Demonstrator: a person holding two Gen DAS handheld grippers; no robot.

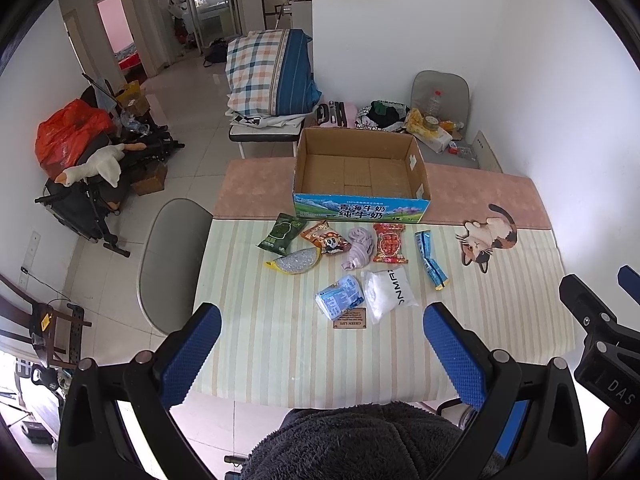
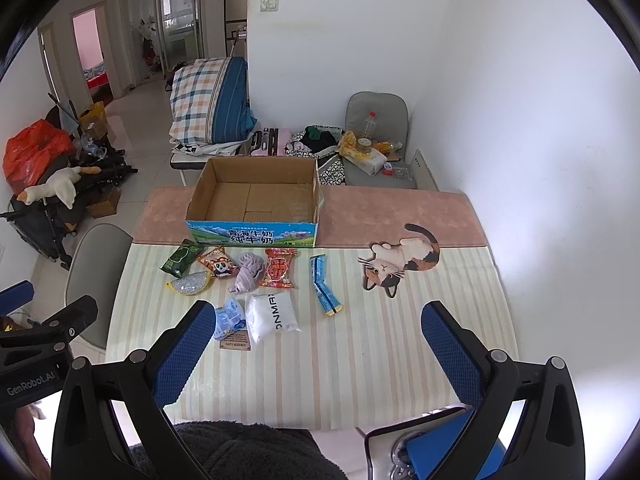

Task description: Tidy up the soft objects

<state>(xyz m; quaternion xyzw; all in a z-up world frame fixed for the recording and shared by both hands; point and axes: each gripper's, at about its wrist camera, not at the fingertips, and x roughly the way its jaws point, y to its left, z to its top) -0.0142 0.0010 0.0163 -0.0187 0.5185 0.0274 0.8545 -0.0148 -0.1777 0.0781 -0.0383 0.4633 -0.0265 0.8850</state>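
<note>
Grippers, two, both held above the near edge of the table and aimed along it toward the far wall. Left gripper: blue-padded fingers spread wide apart, nothing between them, raised clear of the cloth. Right gripper: fingers likewise wide apart and holding nothing, its left pad overlapping the view of the blue tissue pack. Table: covered in a pale striped cloth with a pink band across the far end and a printed cat figure at the right. Cardboard box: open-topped, nothing inside, blue printed front, standing on the pink band. Soft items, loose on the stripes just in front of the box: green packet, orange panda packet, lilac cloth bundle, red packet, long blue sachet, mesh pouch with yellow trim; nearer the grippers, the blue tissue pack beside a white bag. Room: white walls, tiled floor, grey chair at the table's left side, plaid bedding stacked beyond the box, plush goose on dark clutter at far left.
</note>
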